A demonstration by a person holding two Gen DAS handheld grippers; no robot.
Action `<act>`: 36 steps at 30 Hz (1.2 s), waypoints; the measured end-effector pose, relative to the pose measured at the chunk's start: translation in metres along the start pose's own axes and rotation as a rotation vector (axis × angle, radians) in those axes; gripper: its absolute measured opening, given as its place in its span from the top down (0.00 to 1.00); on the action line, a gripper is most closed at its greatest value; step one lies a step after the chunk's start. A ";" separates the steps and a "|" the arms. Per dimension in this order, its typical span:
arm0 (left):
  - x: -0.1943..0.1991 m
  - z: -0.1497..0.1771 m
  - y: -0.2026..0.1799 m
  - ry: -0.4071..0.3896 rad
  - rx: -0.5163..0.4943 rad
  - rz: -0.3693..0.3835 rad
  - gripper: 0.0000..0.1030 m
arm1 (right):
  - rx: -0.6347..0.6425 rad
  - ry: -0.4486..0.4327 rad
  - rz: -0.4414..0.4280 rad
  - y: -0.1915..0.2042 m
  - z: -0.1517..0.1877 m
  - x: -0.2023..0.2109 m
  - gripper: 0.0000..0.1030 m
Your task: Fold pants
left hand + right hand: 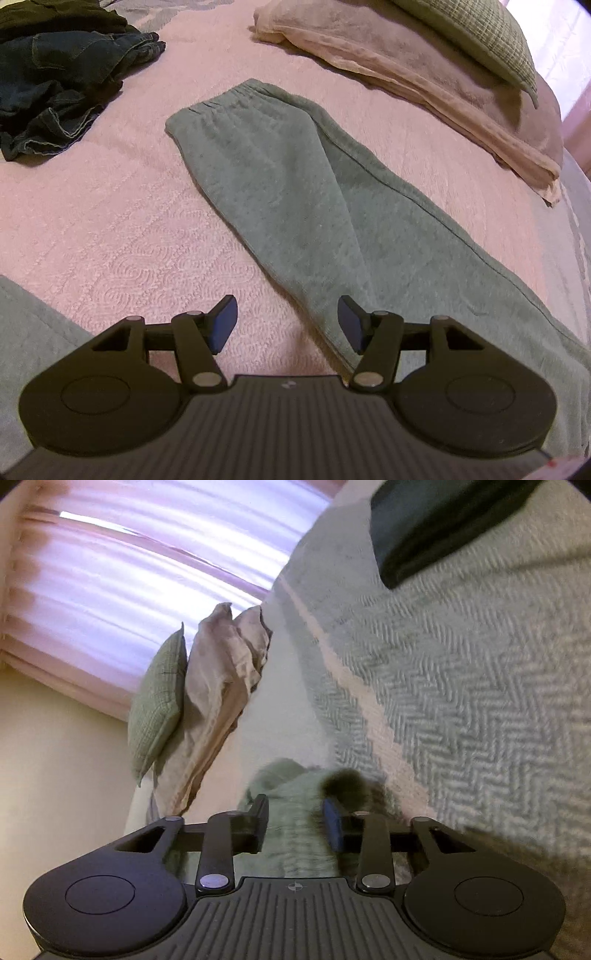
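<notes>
Left fingers (224, 325) spread over bedspread (129, 229), right fingers (334, 825) straddling blurred green pants (295, 184), lengthwise-folded.

Soft, even light with a pink tint. The window (147, 565) glows bright, far beyond the fingers. The right view is smeared; both bend at the edges.

Both the left gripper (287, 323) and the right gripper (295, 825) are matte black plastic: ribbed central plate, two round side discs, linkage arms with silver pivot screws, blue finger pads (223, 325), and seemingly a small crosshair mark on the right plate
</notes>
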State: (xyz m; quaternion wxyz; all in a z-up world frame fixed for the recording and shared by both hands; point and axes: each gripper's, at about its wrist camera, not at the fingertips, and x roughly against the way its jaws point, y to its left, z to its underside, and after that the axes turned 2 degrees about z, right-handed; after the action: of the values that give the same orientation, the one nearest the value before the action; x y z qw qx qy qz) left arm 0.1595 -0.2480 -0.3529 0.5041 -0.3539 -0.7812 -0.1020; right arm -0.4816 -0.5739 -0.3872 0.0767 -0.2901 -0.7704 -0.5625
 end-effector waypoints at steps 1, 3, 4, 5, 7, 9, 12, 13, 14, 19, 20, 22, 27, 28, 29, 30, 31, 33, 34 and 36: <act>0.001 0.001 0.000 0.000 0.001 -0.001 0.46 | 0.001 -0.011 -0.007 0.000 0.001 0.005 0.70; 0.001 0.003 0.000 0.002 0.003 -0.003 0.45 | -0.043 0.018 -0.054 -0.005 0.003 0.002 0.70; 0.000 0.005 0.000 0.006 0.004 -0.007 0.45 | -0.054 0.050 -0.050 -0.007 0.004 -0.004 0.70; -0.001 0.006 0.000 0.011 0.007 -0.011 0.45 | -0.049 0.074 -0.029 -0.006 0.004 -0.011 0.70; -0.004 0.009 0.001 0.017 0.014 -0.015 0.45 | -0.009 0.112 0.009 -0.007 0.004 -0.028 0.70; -0.006 0.011 0.002 0.022 0.019 -0.024 0.45 | -0.008 0.117 0.031 -0.009 0.001 -0.039 0.70; -0.004 0.009 0.003 0.017 0.011 -0.031 0.45 | -0.048 0.096 0.015 -0.011 -0.003 -0.028 0.69; -0.003 0.009 0.004 0.012 0.008 -0.034 0.45 | -0.046 0.088 0.031 -0.012 -0.002 -0.022 0.68; -0.001 0.008 0.006 0.006 0.009 -0.039 0.45 | -0.046 0.082 0.050 -0.013 -0.002 -0.017 0.63; -0.002 0.006 0.011 0.002 0.050 -0.049 0.45 | -0.115 0.047 0.056 -0.026 -0.005 -0.015 0.60; -0.003 0.007 0.011 0.005 0.055 -0.049 0.45 | -0.112 0.043 0.050 -0.025 -0.007 -0.019 0.60; -0.005 0.009 0.008 0.013 0.053 -0.043 0.45 | -0.108 0.032 0.017 -0.023 -0.010 -0.029 0.60; -0.005 0.012 0.005 0.019 0.024 -0.036 0.44 | -0.129 0.036 -0.059 -0.028 -0.009 -0.034 0.60; -0.004 0.011 0.007 0.017 0.027 -0.037 0.44 | -0.150 0.035 -0.080 -0.033 -0.009 -0.032 0.60; -0.004 0.011 0.009 0.017 0.029 -0.038 0.44 | -0.167 0.035 -0.097 -0.037 -0.009 -0.030 0.60; -0.004 0.010 0.011 0.017 0.032 -0.041 0.44 | -0.166 0.044 -0.094 -0.040 -0.011 -0.030 0.60; -0.005 0.009 0.013 0.017 0.037 -0.048 0.44 | -0.152 0.040 -0.079 -0.041 -0.014 -0.032 0.60; -0.005 0.009 0.018 0.017 0.045 -0.055 0.44 | -0.143 -0.023 -0.055 -0.040 -0.022 -0.033 0.60; -0.005 0.008 0.020 0.018 0.048 -0.057 0.44 | -0.170 -0.043 -0.072 -0.042 -0.024 -0.036 0.60; -0.006 0.009 0.022 0.021 0.057 -0.060 0.44 | -0.185 -0.005 -0.096 -0.040 -0.022 -0.047 0.59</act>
State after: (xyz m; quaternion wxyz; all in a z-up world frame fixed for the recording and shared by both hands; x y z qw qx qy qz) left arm 0.1686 -0.2299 -0.3668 0.5187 -0.3145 -0.7889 -0.0985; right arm -0.4692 -0.6185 -0.4334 0.0207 -0.2600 -0.7283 -0.6336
